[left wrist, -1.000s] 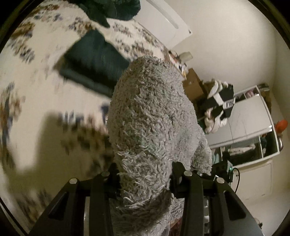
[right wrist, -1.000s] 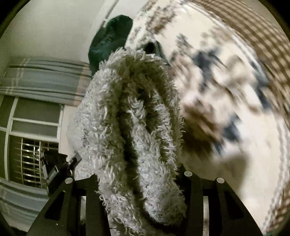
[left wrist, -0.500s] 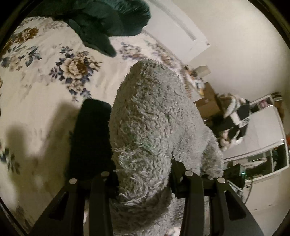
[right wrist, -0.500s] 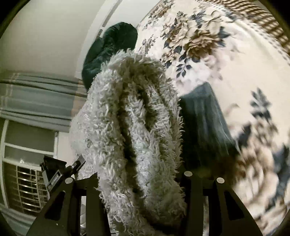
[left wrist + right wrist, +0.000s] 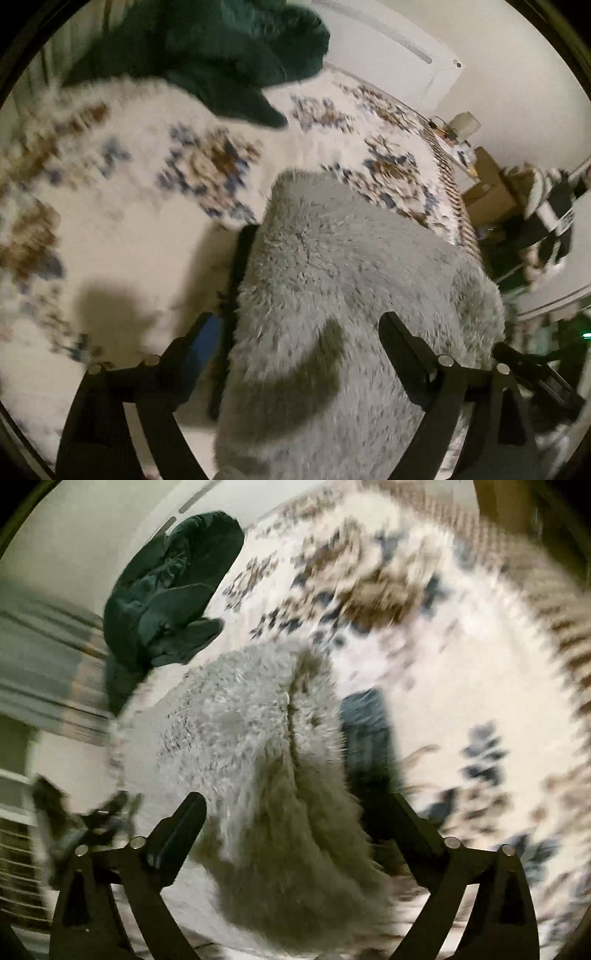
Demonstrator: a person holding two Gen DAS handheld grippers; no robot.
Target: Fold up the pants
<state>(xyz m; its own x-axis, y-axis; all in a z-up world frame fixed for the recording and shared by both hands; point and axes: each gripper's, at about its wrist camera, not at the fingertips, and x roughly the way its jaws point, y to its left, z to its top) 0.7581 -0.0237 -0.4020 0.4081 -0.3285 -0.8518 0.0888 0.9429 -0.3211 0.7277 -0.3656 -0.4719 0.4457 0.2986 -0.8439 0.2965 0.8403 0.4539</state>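
Pants (image 5: pixel 351 295), grey and shaggy, lie in a heap on the floral bedspread (image 5: pixel 129 240), and I see them between both sets of fingers. My left gripper (image 5: pixel 295 325) has just sprung apart; its pads stand clear of the fleece. My right gripper (image 5: pixel 295 805) has just opened too, fabric loose between its fingers. A dark folded garment (image 5: pixel 365 734) peeks from under the pants, mostly hidden. Both views are smeared, so I cannot make out the pants' edges. A dark green pile (image 5: pixel 221 55) sits beyond.
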